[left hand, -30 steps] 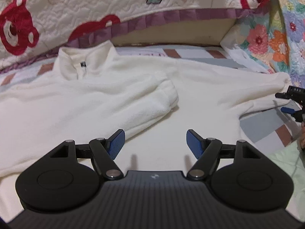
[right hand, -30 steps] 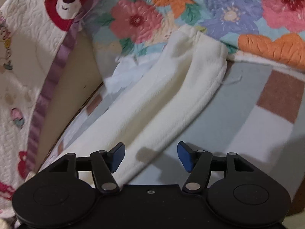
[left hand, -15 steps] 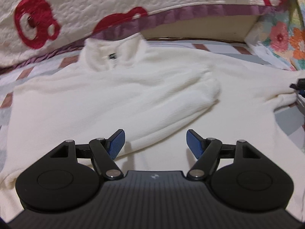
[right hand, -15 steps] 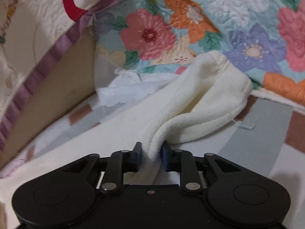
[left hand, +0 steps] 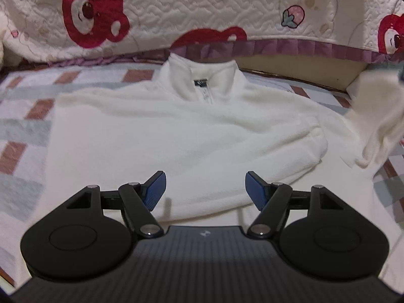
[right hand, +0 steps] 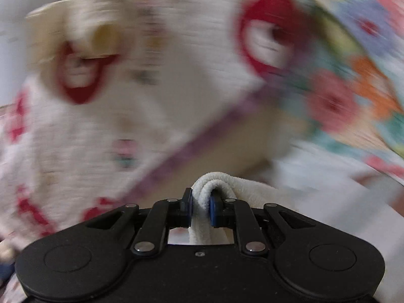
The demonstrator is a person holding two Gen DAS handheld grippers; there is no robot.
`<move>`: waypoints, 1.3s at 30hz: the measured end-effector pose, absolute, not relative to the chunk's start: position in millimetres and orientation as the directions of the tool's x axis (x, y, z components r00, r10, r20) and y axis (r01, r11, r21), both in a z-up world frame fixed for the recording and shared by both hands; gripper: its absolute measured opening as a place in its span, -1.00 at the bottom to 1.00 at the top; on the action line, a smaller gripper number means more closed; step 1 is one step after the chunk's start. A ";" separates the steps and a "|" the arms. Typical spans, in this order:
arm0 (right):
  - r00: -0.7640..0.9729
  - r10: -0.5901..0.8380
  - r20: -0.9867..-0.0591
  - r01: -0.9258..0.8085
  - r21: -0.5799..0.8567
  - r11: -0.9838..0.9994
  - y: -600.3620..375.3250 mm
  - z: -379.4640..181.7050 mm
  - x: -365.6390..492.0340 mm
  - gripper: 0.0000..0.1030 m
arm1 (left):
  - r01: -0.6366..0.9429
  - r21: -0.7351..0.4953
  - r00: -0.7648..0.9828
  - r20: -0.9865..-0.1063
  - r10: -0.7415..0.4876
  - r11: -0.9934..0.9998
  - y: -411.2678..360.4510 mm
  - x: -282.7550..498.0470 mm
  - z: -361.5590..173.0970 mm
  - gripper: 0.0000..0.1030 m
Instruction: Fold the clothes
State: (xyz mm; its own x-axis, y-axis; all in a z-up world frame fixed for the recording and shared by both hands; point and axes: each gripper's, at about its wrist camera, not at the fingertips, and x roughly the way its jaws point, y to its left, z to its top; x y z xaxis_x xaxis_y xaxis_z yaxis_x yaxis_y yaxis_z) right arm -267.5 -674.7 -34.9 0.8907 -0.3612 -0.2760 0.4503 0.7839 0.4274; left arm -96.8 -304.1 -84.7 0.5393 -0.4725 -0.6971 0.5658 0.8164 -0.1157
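Sleeve-fold step: right gripper (right hand: 201, 210) jaws clenched on fleece pullover (left hand: 176, 136) sleeve (left hand: 378, 116), lifted. Left gripper (left hand: 205, 189) jaws released, hovering. Next, prob: lay sleeve across body.

bear quilt (left hand: 227, 7), "Kb…" lettering (partly cut)

Left wrist view: low over the bed, near the hem of the white sweater (left hand: 181, 136), facing its collar and the bear quilt (left hand: 202, 7) behind. Right wrist view: tilted, close, badly blurred; it seems to face that same quilt (right hand: 156, 80). Both share the sweater (right hand: 217, 184).
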 end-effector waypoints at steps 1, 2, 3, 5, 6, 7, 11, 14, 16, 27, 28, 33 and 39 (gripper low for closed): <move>0.910 -0.327 -0.256 0.408 0.407 0.817 -655.9 -22.4 -259.4 -0.69 | 0.567 -0.110 0.547 -0.690 -0.473 0.816 -298.0 -95.1 -81.6 0.33; 0.926 -0.291 -0.240 0.365 0.378 0.851 -632.8 -14.4 -252.1 -0.69 | 0.567 -0.107 0.556 -0.682 -0.475 0.817 -291.2 -93.3 -78.6 0.33; 0.941 -0.253 -0.227 0.320 0.345 0.882 -608.6 -7.6 -244.8 -0.69 | 0.565 -0.112 0.559 -0.677 -0.479 0.818 -284.0 -91.2 -77.3 0.34; 0.958 -0.180 -0.225 0.236 0.254 0.938 -558.4 -1.7 -230.4 -0.69 | 0.558 -0.129 0.561 -0.669 -0.487 0.820 -269.3 -86.8 -76.0 0.35; 0.959 -0.150 -0.242 0.198 0.190 0.962 -531.8 -5.0 -223.3 -0.69 | 0.552 -0.139 0.559 -0.669 -0.489 0.822 -261.0 -84.3 -77.2 0.35; 0.954 -0.131 -0.271 0.171 0.130 0.977 -508.8 -15.6 -217.4 -0.69 | 0.546 -0.148 0.558 -0.670 -0.489 0.825 -252.8 -83.0 -80.0 0.35; 0.863 -0.111 -0.493 0.081 -0.082 0.993 -435.0 -92.4 -194.2 -0.69 | 0.518 -0.185 0.550 -0.676 -0.491 0.835 -223.9 -81.5 -92.5 0.35; 0.771 -0.112 -0.627 -0.042 -0.226 0.973 -399.9 -140.4 -197.2 -0.66 | 0.482 -0.263 0.540 -0.662 -0.520 0.836 -209.7 -78.8 -98.0 0.35; 0.750 -0.123 -0.649 -0.126 -0.323 0.938 -386.2 -153.5 -205.0 -0.57 | 0.463 -0.324 0.528 -0.647 -0.551 0.825 -207.6 -74.5 -98.4 0.35; 0.672 0.077 -0.736 -0.312 -0.188 0.931 -397.4 -129.3 -232.7 -0.10 | 0.570 -0.312 0.493 -0.610 -0.621 0.760 -230.6 -88.4 -106.6 0.36; 0.668 0.117 -0.735 -0.319 -0.140 0.938 -403.6 -123.4 -236.3 -0.10 | 0.588 -0.294 0.489 -0.613 -0.620 0.754 -230.3 -91.0 -107.2 0.36; 0.768 0.164 -0.619 -0.164 0.058 0.985 -463.6 -78.3 -241.1 -0.08 | 0.630 -0.297 0.469 -0.591 -0.656 0.718 -235.9 -70.2 -95.4 0.37; 0.771 -0.054 -0.634 0.205 0.167 0.964 -602.8 -41.8 -153.1 0.02 | 0.756 -0.231 0.408 -0.566 -0.716 0.613 -334.9 34.5 -74.6 0.41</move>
